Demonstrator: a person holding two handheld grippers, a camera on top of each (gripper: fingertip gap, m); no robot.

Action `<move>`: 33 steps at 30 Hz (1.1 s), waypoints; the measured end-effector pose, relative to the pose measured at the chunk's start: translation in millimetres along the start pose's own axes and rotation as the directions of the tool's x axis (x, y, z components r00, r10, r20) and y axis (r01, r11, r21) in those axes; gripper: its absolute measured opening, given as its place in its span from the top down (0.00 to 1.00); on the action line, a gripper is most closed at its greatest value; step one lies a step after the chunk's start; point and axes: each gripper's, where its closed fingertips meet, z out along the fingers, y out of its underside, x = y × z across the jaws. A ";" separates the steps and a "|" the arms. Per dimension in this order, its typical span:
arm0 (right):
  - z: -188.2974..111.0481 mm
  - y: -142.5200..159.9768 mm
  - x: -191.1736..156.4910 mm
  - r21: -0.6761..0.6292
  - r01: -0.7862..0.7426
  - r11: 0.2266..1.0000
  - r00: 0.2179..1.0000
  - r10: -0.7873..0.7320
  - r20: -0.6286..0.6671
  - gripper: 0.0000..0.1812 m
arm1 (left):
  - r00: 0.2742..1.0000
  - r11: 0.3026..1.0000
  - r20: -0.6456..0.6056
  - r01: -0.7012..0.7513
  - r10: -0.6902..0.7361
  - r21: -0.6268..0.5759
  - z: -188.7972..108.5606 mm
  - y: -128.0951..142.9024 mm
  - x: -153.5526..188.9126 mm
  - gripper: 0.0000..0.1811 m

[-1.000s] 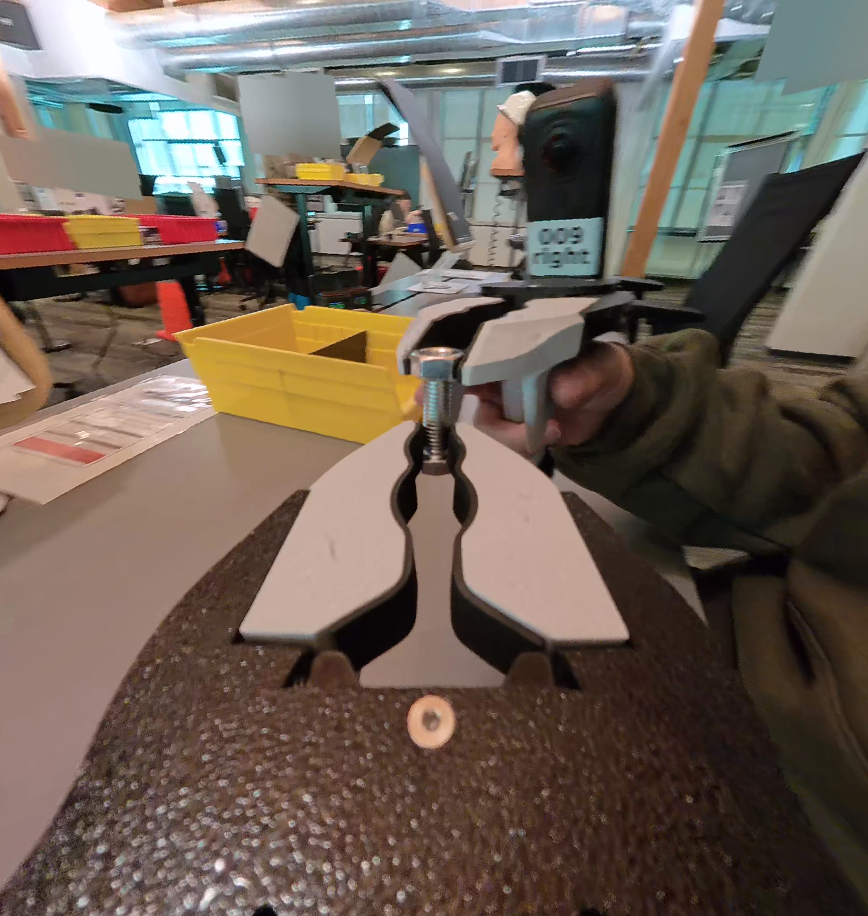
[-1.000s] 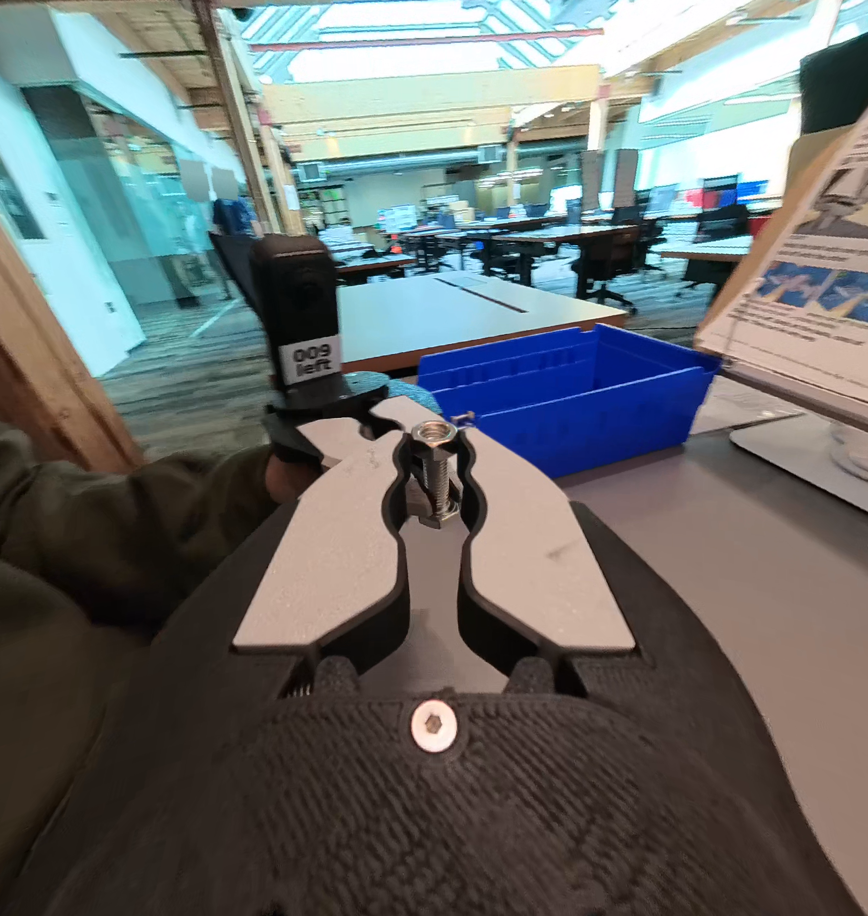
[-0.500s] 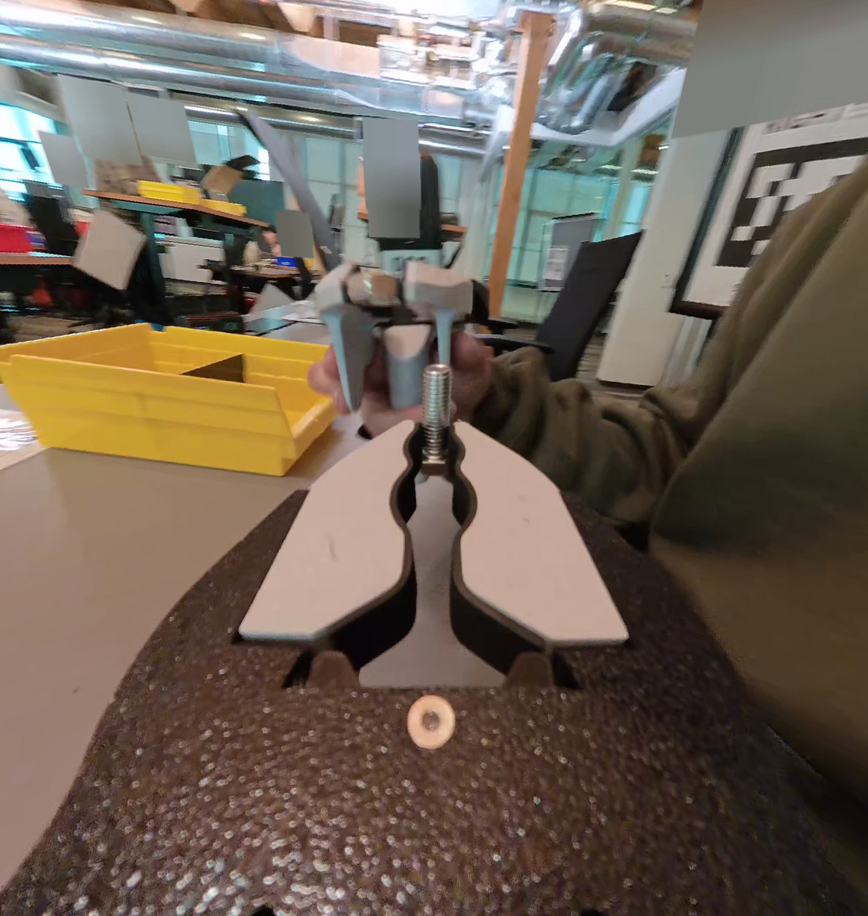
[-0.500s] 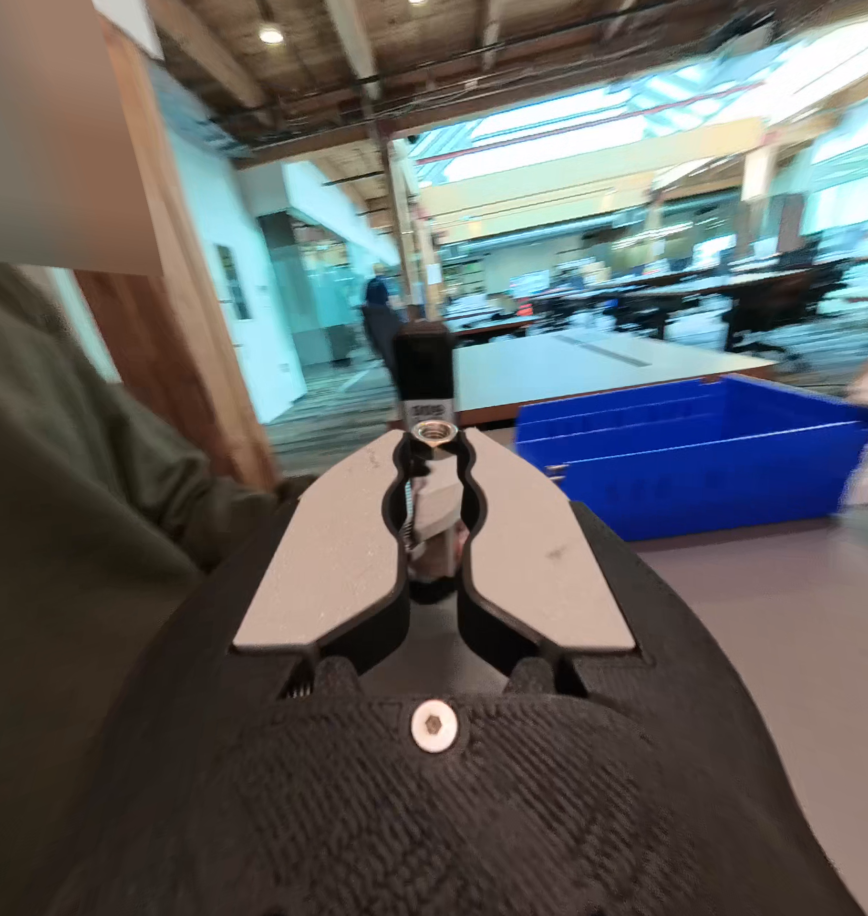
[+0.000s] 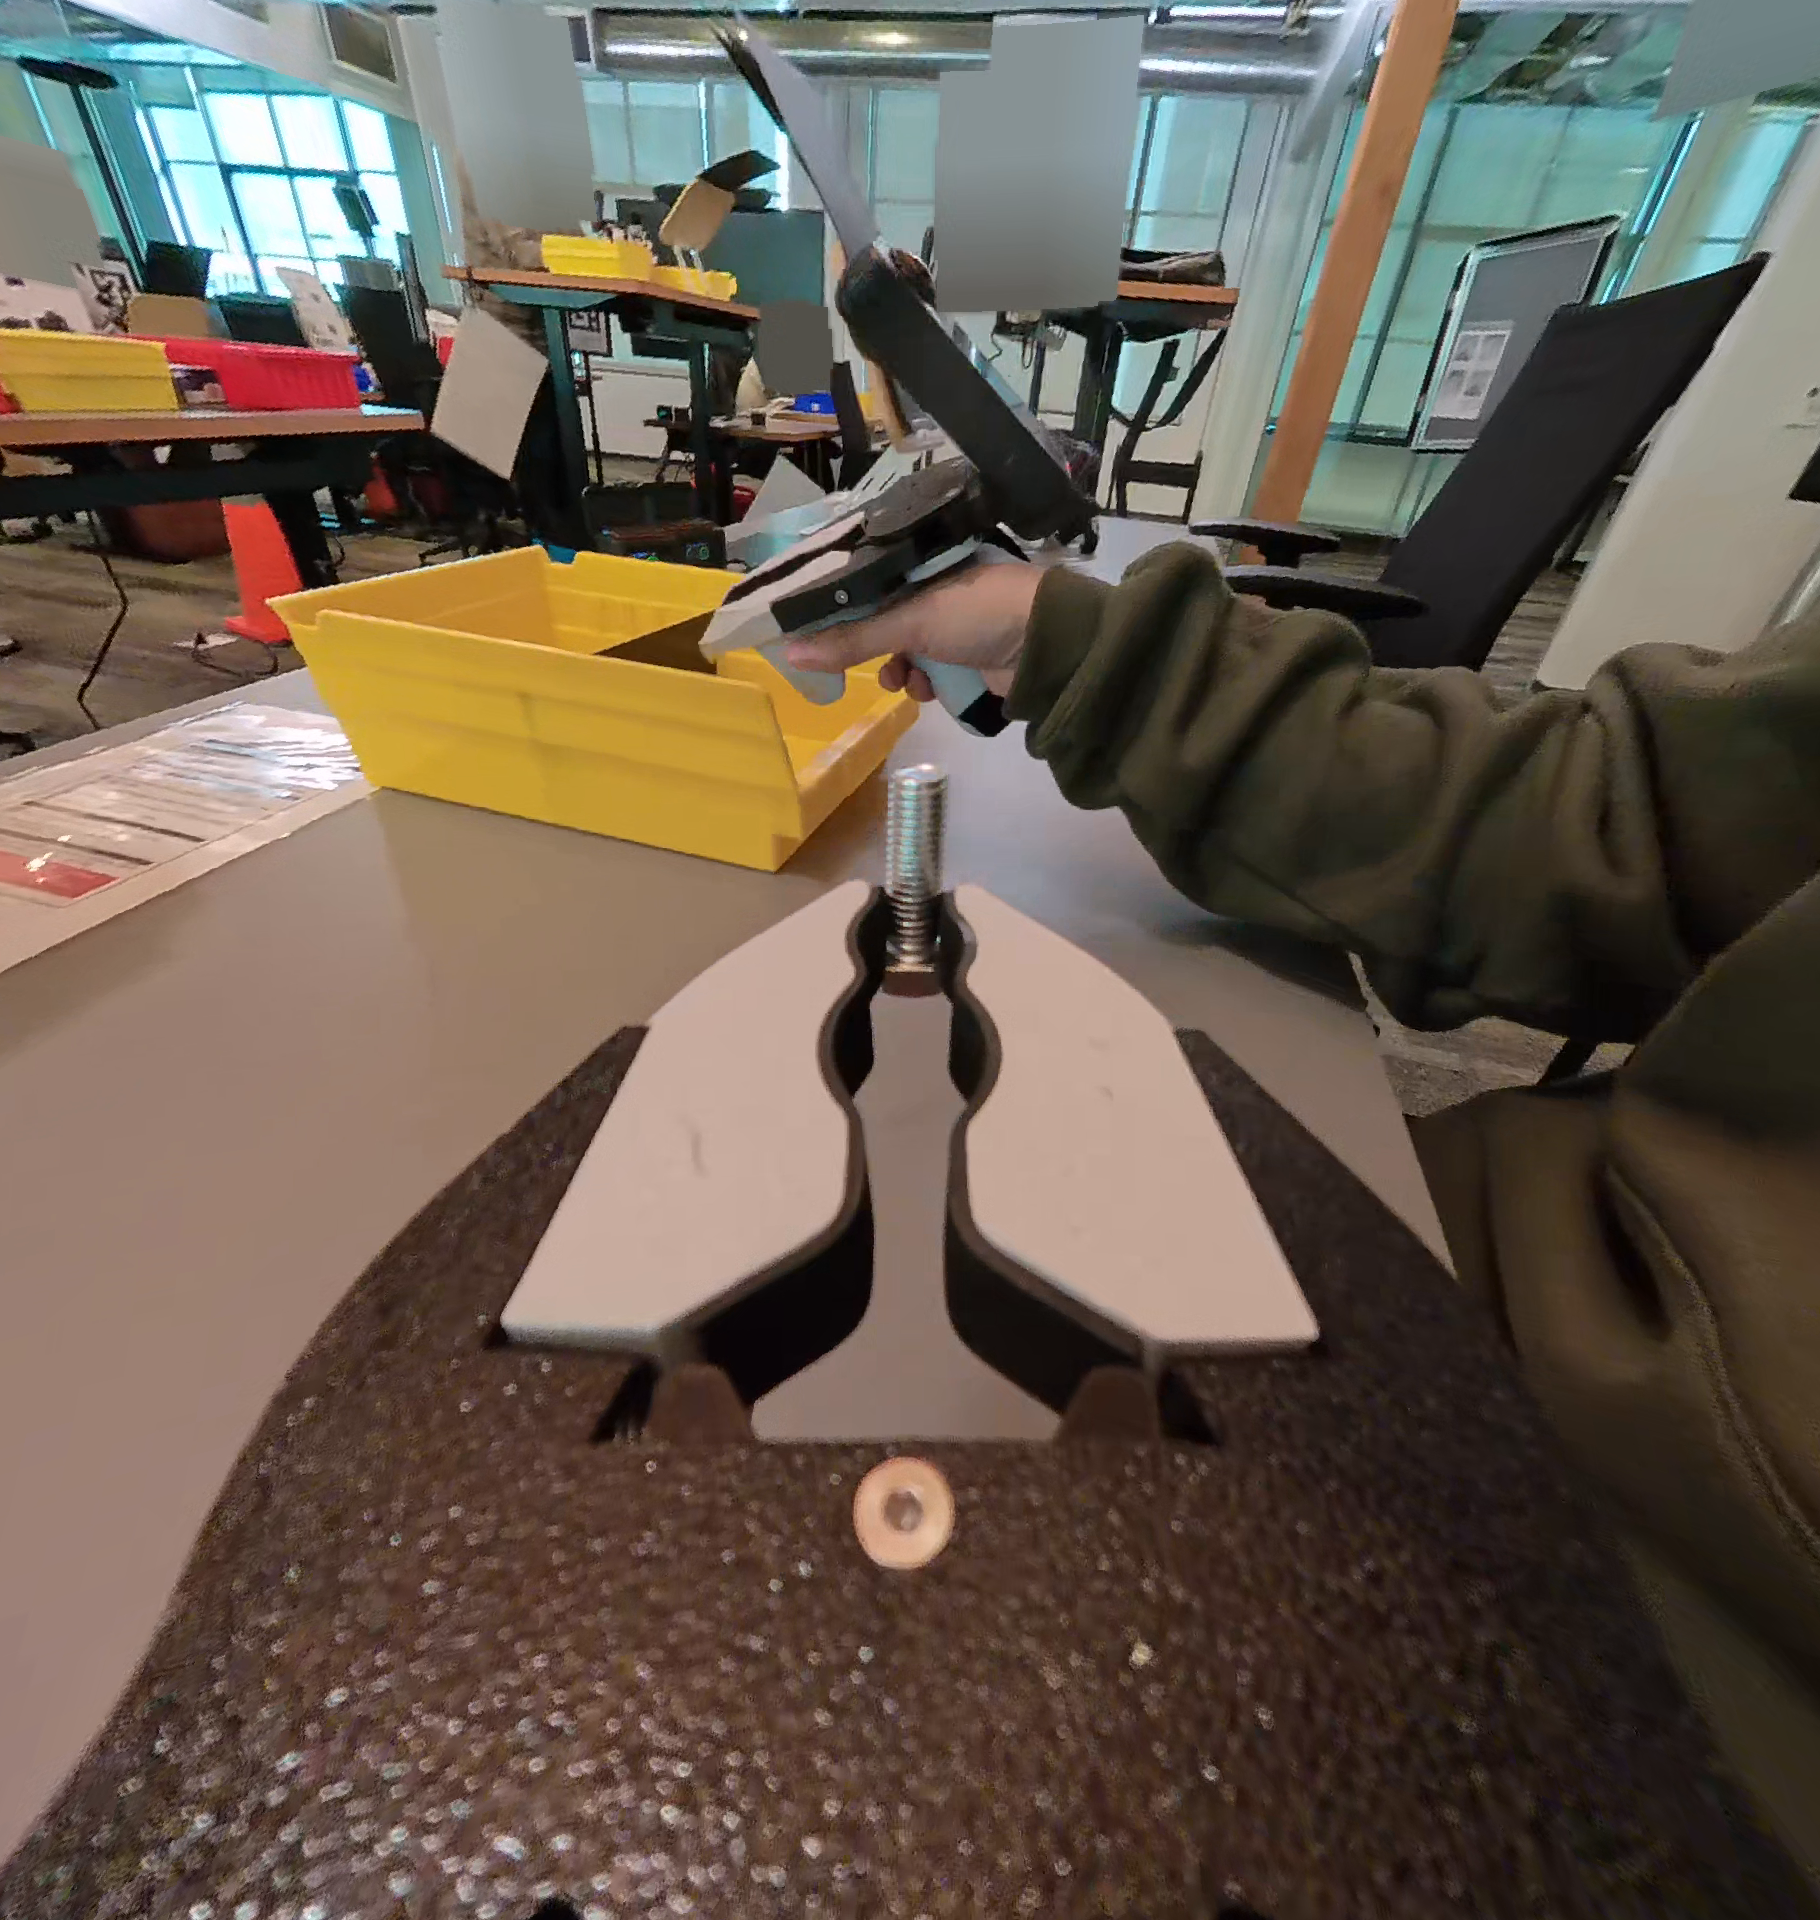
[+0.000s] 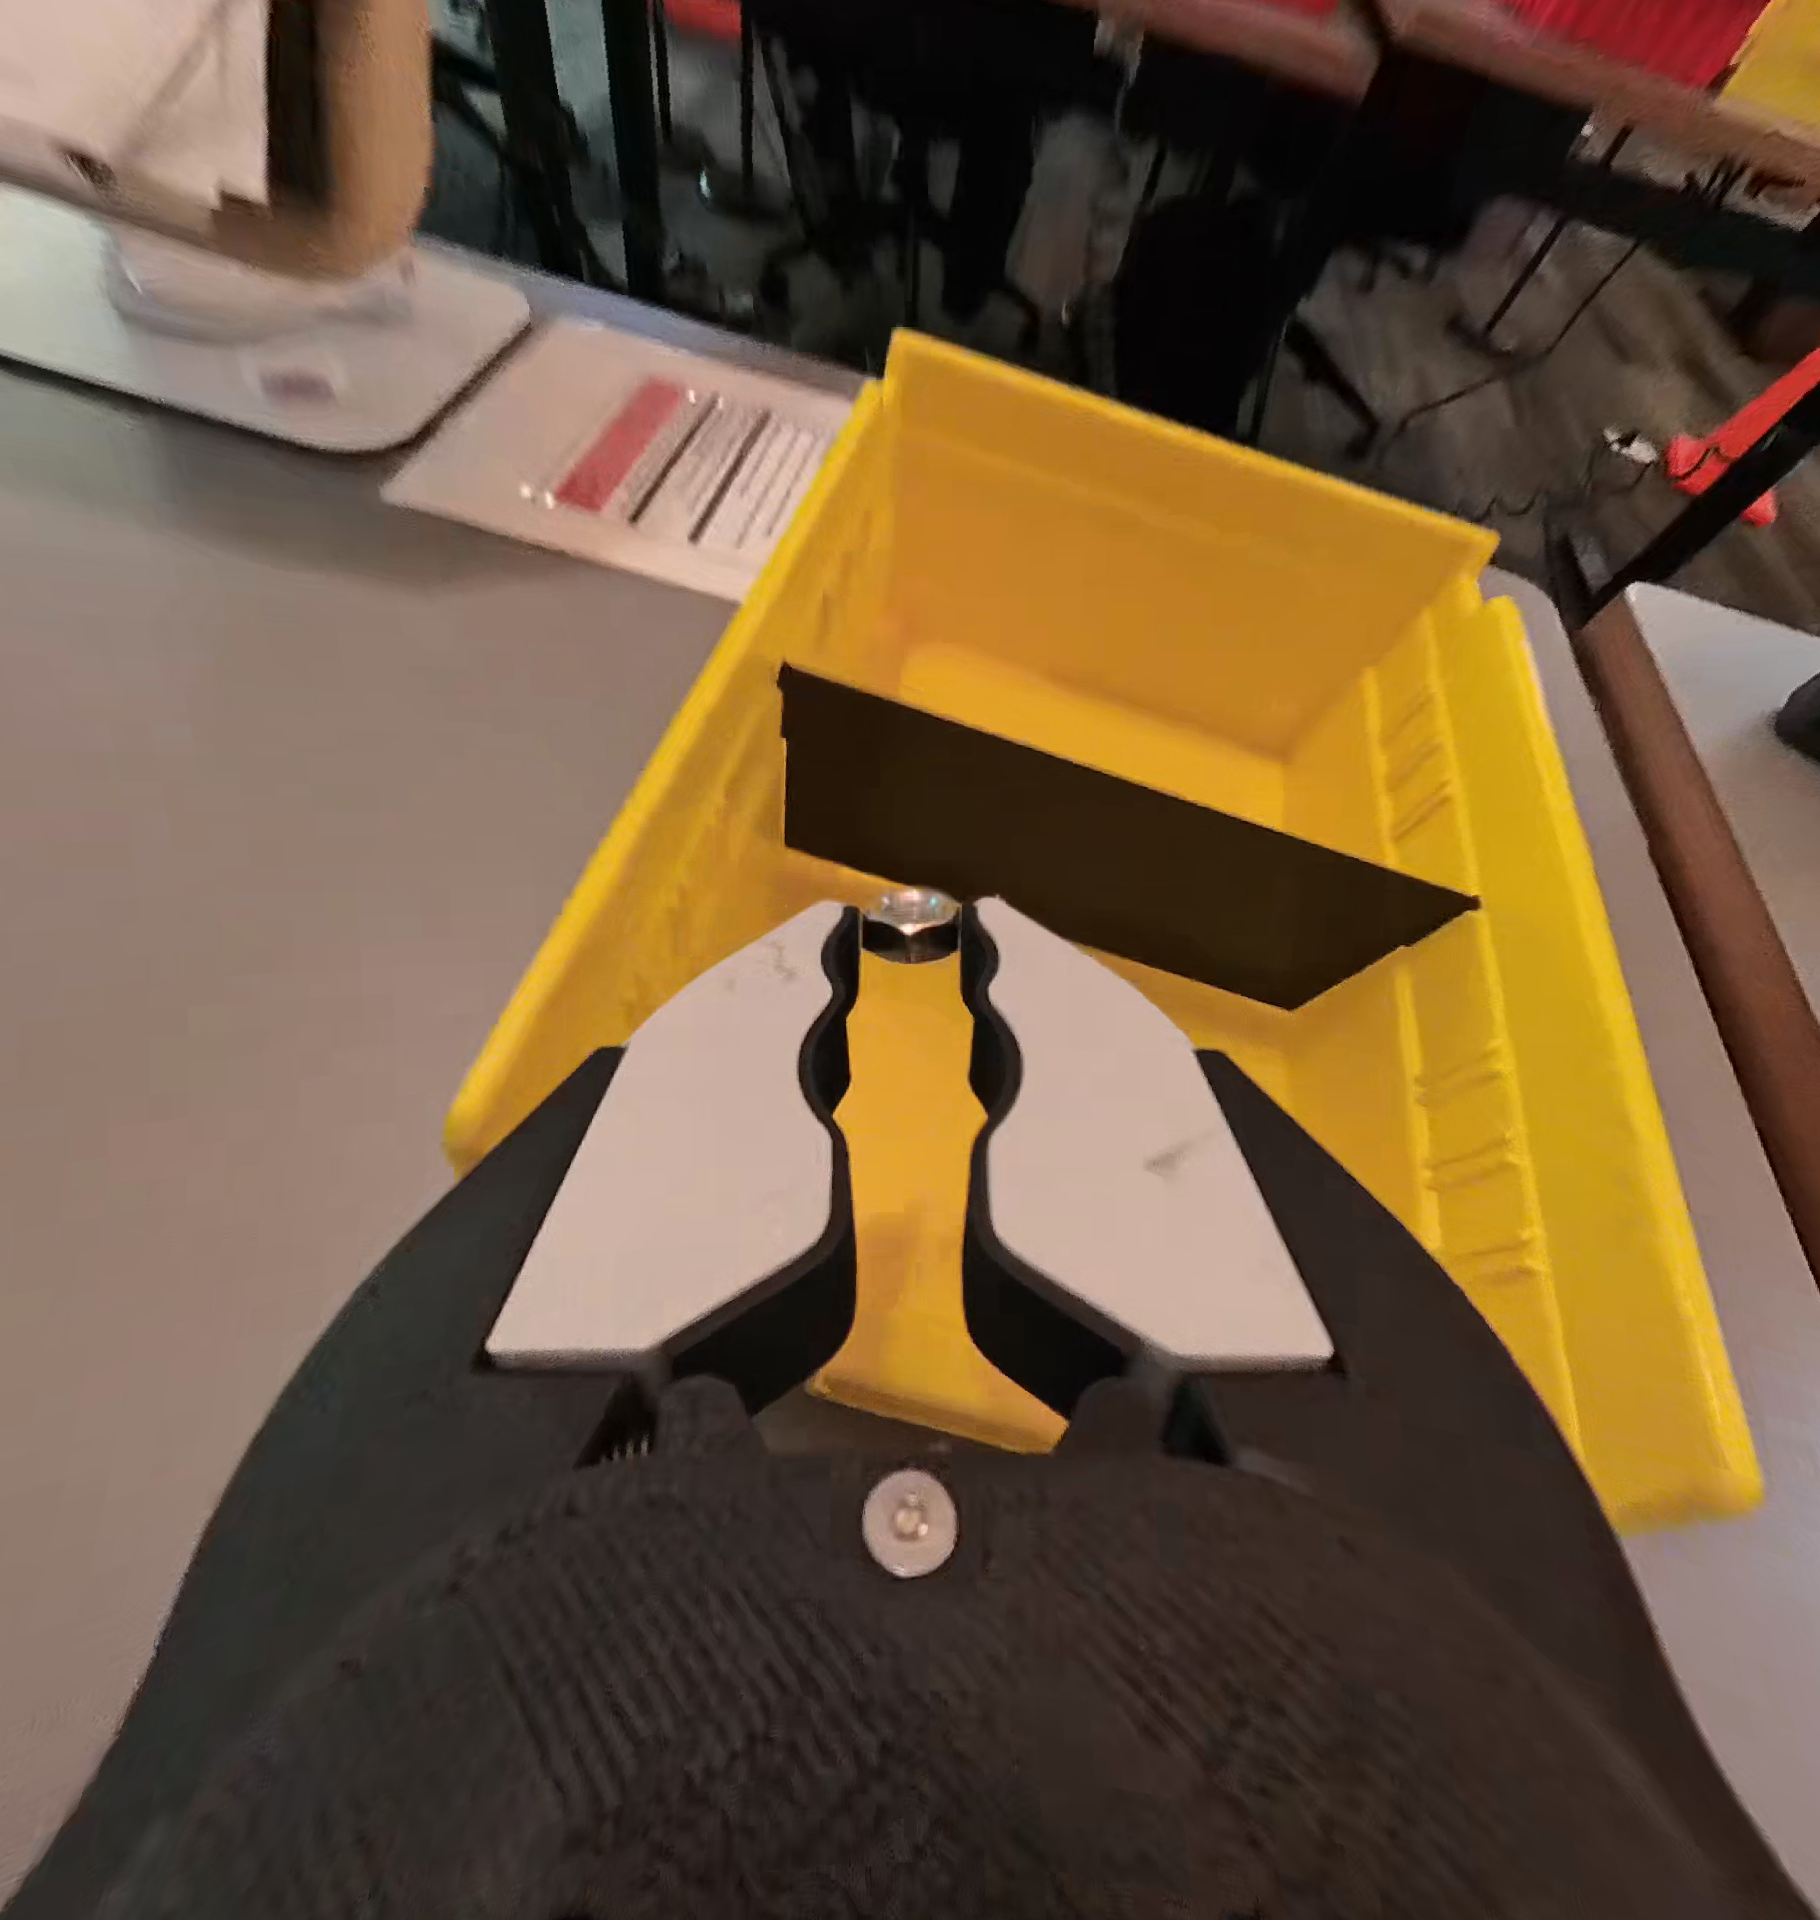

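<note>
My left gripper (image 5: 911,914) is shut on a steel bolt (image 5: 914,842) that stands upright, threaded end up, above the grey table (image 5: 262,1039). My right gripper (image 6: 908,920) is shut on a steel hex nut (image 6: 908,925) and hangs over the near compartment of a yellow bin (image 6: 1093,540), just before its black divider (image 6: 1072,831). In the left wrist view the right gripper (image 5: 740,623), held by a hand in a green sleeve (image 5: 1353,769), points down over the same yellow bin (image 5: 573,727).
A laminated sheet (image 5: 127,810) lies on the table left of the bin; it also shows in the right wrist view (image 6: 667,457). A white stand base (image 6: 262,343) sits at the far left. A black chair (image 5: 1508,468) and an orange cone (image 5: 262,571) stand beyond the table. The grippers' ends are close to 30 centimeters from one another.
The nut has come off the bolt. My right gripper has carried it away from the left gripper and swung over to the yellow bin. The bolt stays in my left gripper.
</note>
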 end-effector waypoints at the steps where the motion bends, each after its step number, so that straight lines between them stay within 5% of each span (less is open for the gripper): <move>1: 1.8 2.7 -1.3 -0.008 0.009 1.000 1.000 -0.009 0.007 0.84 | 1.000 1.000 0.017 0.000 0.001 -0.003 0.1 0.9 -2.1 0.95; 2: -0.5 4.4 -3.6 -0.020 0.012 1.000 1.000 -0.011 0.014 0.75 | 1.000 1.000 0.029 -0.005 0.005 -0.007 -0.1 2.0 -3.5 0.95; 4: -14.1 -3.7 -13.9 0.010 0.001 1.000 0.999 -0.001 0.041 0.73 | 0.999 1.000 0.040 -0.019 0.019 -0.017 0.1 3.9 -3.8 0.95; 6: -38.4 -27.8 -60.1 0.148 -0.015 0.989 0.970 -0.022 0.244 0.76 | 0.998 0.999 0.046 -0.038 0.040 -0.023 1.3 5.1 -3.7 0.95; 8: -82.3 -47.0 -140.6 0.302 -0.042 0.952 0.797 -0.151 0.585 0.77 | 0.997 0.998 0.049 -0.056 0.057 -0.019 4.4 4.4 -3.7 0.95; 10: -128.2 -49.5 -204.5 0.391 -0.078 0.917 0.579 -0.278 0.767 0.79 | 0.997 0.998 0.032 -0.069 0.069 -0.008 8.3 2.1 -1.1 0.95; 14: -151.9 -41.0 -262.1 0.420 -0.074 0.905 0.456 -0.344 0.821 0.83 | 0.994 0.994 0.029 -0.108 0.107 0.015 12.8 -4.0 2.8 0.95; 18: -161.3 -43.1 -278.1 0.418 -0.125 0.900 0.385 -0.344 0.857 0.93 | 0.991 0.992 0.041 -0.128 0.128 -0.001 12.7 -3.6 2.8 0.95; 28: -150.3 -51.3 -274.5 0.423 -0.114 0.899 0.436 -0.337 0.834 0.95 | 0.993 0.998 0.115 -0.046 0.041 0.039 17.0 -9.2 -11.1 0.93; 30: -126.4 -64.5 -248.4 0.435 -0.066 0.898 0.572 -0.323 0.754 0.95 | 0.989 0.999 0.146 -0.036 0.031 0.029 16.1 -9.1 -17.1 0.90; 33: -62.5 -92.4 -158.3 0.379 0.039 0.925 0.840 -0.236 0.489 0.95 | 0.984 1.000 0.175 -0.020 0.019 0.001 9.4 -6.7 -23.3 0.89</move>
